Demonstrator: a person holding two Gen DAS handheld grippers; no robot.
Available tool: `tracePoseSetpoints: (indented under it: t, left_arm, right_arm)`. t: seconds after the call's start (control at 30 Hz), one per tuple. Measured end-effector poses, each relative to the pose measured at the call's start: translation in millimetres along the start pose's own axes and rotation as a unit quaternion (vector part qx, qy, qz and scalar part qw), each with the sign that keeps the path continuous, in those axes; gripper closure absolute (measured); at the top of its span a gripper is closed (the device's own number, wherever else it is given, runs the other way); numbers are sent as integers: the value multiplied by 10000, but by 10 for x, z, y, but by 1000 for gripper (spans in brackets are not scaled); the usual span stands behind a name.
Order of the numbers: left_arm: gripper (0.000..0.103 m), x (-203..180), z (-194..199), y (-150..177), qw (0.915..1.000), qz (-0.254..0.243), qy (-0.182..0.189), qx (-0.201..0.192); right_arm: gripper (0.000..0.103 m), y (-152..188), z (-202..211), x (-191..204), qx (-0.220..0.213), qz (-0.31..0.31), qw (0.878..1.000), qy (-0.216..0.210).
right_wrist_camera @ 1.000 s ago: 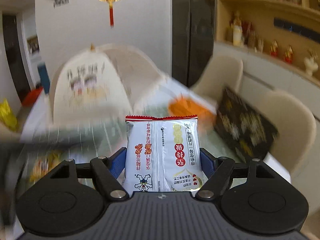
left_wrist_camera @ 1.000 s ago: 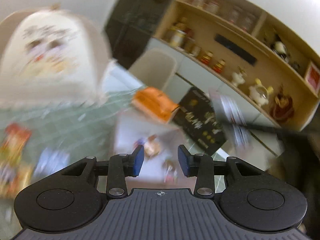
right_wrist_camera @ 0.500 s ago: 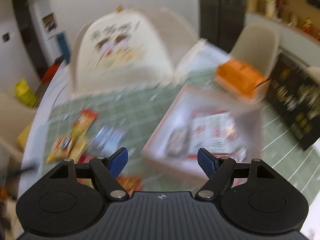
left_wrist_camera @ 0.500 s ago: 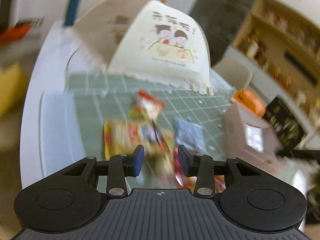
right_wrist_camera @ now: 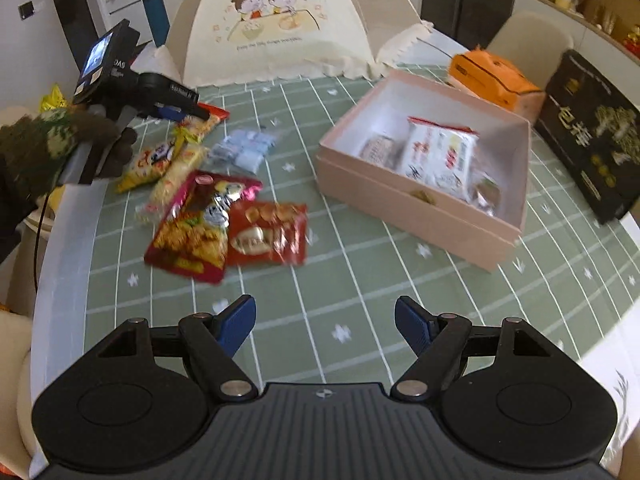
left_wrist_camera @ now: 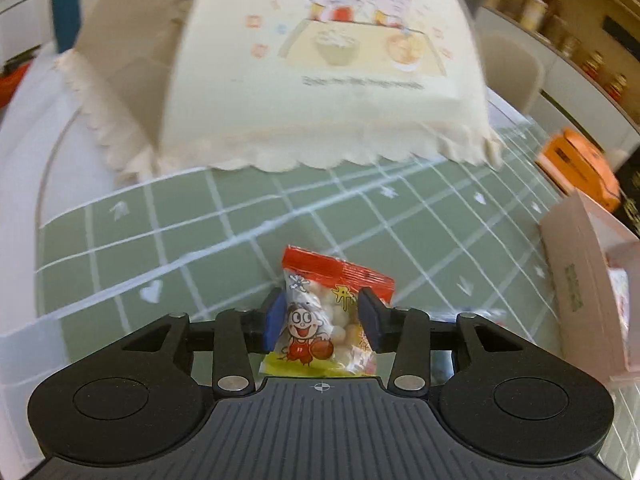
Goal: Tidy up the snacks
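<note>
My left gripper (left_wrist_camera: 322, 318) has its jaws on both sides of a small snack packet (left_wrist_camera: 328, 316) with a red top and a cartoon boy, which still rests on the green checked cloth. In the right wrist view this gripper (right_wrist_camera: 200, 112) sits over the far end of the snack pile. My right gripper (right_wrist_camera: 324, 320) is open and empty above the cloth. A pink box (right_wrist_camera: 424, 200) to its right holds a white snack bag (right_wrist_camera: 440, 152) and other packets. Several loose snacks lie at left, among them two red bags (right_wrist_camera: 192, 228) (right_wrist_camera: 268, 234) and a blue packet (right_wrist_camera: 244, 148).
A cream dome food cover (right_wrist_camera: 276, 28) stands at the back of the table. An orange box (right_wrist_camera: 492, 76) and a black box (right_wrist_camera: 588, 132) lie beyond the pink box on the right. A chair (right_wrist_camera: 528, 40) stands behind them.
My right gripper let go of the white snack bag, which now lies in the pink box, and pulled back. My left gripper swung left to the snack pile and came around the red-topped packet.
</note>
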State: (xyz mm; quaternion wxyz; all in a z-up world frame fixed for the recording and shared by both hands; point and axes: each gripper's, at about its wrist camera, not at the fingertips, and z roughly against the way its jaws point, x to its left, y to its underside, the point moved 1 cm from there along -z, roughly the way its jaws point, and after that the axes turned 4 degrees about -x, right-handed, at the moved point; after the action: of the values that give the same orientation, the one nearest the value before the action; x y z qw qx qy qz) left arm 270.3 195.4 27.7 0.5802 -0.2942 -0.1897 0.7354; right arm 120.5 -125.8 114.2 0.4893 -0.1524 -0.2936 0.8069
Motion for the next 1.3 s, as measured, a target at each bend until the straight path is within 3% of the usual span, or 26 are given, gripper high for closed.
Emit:
tracePoseSetpoints:
  t: [0.17,0.37,0.47,0.6,0.77,0.87,0.97,1.0,1.07,1.13,1.2,1.3]
  left_arm:
    - [56,-211,166,270,9964,-565,585,245]
    - [56,-447,574,857,9899,-1191,682,348]
    - [59,-495,808,1183,9902,-1035,895,270]
    - [60,-470,1122,1492,9931,-347,1120,92]
    - [60,-396,1681,1833,9936,200,984,-513]
    - [60,-298,1913,2002,9955,190,741,-553]
    - [60,-199,2025,2082,9978,-27,421,-517]
    - [60,-154,2044,2094,9980,-74,345,-524]
    - [60,-66,2052,2082,9980,-156,318,-531]
    - [60,-49,2059,2090,9974,-372,358,-500]
    - [60,-89,2034,2085,9954,-758,305,-498]
    - [60,-197,1924,2024,9905,-1237,332,-493]
  right_arm:
    - [26,-110,-101,27,64,312,9995,64]
    - [26,-530,-321,364,-133,412,9981,-436]
    - [26,-800,-524,485,-195,50,9974,-697]
    - [26,-1111,-1016,602,102,-502,9944,-928]
    - [26,-1370,-1657,890,252,-305,9985,-389]
    - [21,-1421,-1933,899,404,-739,9962,-224]
    - [21,-1420,-2000,978,242,-572,9980,66]
    - [25,-1412,-2014,1003,258,-403,9988,126]
    - [46,-1355,-1952,1062,264,55,9994,219]
    - [78,-1265,-1808,1097,408,457,9981,-1]
    - [97,-1164,-1610,1070,528,607,9962,-323]
    - [98,-941,-1248,962,584,780,9937,-561]
